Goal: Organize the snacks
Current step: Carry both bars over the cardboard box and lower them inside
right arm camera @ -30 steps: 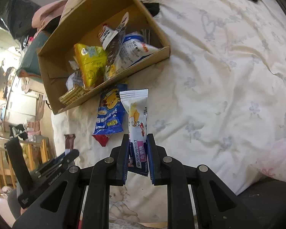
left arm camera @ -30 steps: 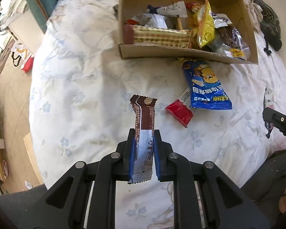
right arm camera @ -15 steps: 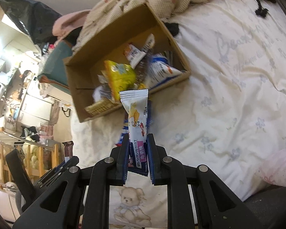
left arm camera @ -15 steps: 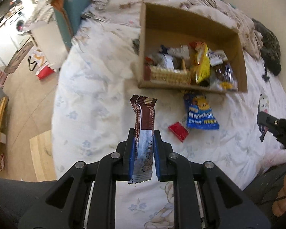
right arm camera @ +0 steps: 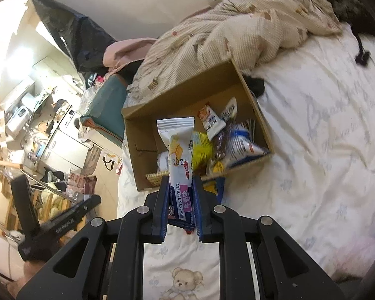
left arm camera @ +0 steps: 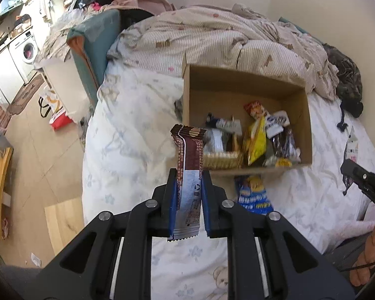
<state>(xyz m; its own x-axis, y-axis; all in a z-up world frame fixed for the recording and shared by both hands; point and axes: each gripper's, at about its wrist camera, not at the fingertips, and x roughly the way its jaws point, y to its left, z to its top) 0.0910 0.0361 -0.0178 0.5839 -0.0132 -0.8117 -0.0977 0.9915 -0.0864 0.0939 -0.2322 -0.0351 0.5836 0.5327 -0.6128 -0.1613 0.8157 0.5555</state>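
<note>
Now the left tool (left arm camera: 187, 172) is clenched on a brown wafer bar (left arm camera: 189, 155), the right tool (right arm camera: 180, 180) on a white snack pack (right arm camera: 178, 147); both are held above the bed (right arm camera: 325, 137), near the cardboard box (left arm camera: 237, 85) of snacks.

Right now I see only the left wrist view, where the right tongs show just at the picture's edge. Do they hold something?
Observer: Yes. The right tongs are shut on a white snack packet with a pink label.
Operator: Where on the packet do they grip?
Observer: At its lower part, across the pink label. The sealed top end stands free above the pads.
Operator: And where does it point?
Observer: In the right wrist view the top end shows in front of the open cardboard box.
</note>
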